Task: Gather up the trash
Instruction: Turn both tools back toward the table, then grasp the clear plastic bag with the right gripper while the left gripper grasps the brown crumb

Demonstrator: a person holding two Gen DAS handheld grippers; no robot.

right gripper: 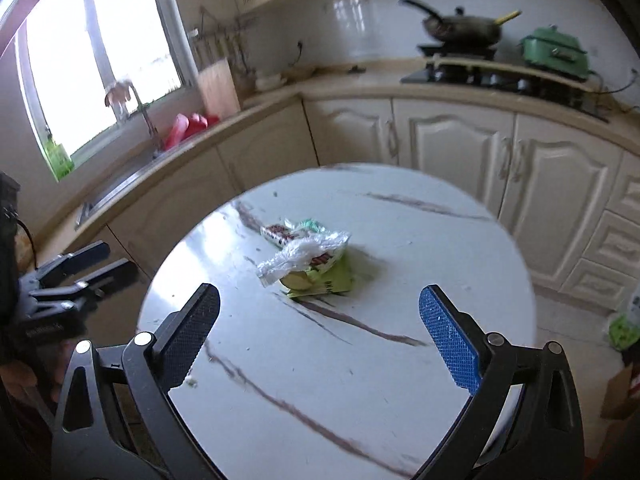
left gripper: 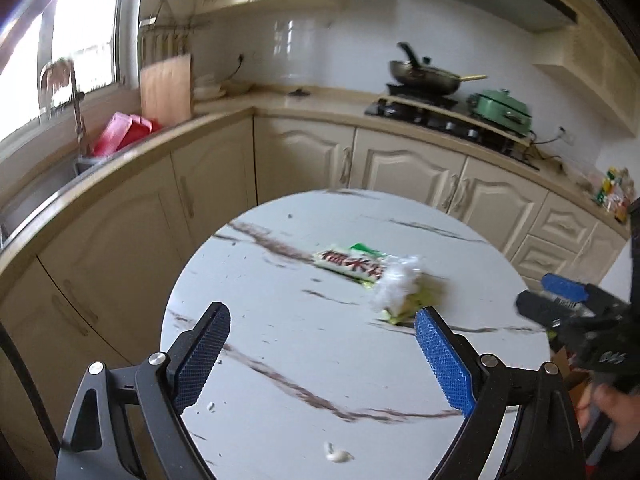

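- Table (left gripper: pixel 280 360): round, white marble look w/ dark veins; landmark for all below.
- Wrapper (left gripper: pixel 352 264) near table centre: white, red characters, 2nd looks like "米", rest blurred; green corner.
- Clear plastic (left gripper: pixel 400 284), crumpled, on wrapper's near end.
- Green packet (right gripper: pixel 320 284) under plastic; print too blurred to read.
- White crumbs (left gripper: pixel 338 456) at table's near edge.
- Left gripper (left gripper: pixel 322 336) over table's near side, fingers spread wide, nothing between.
- Right gripper (right gripper: pixel 320 316) also over near side, fingers spread, empty.
- Wok (right gripper: pixel 460 26) and green pot (right gripper: pixel 556 54) on counter beyond table.
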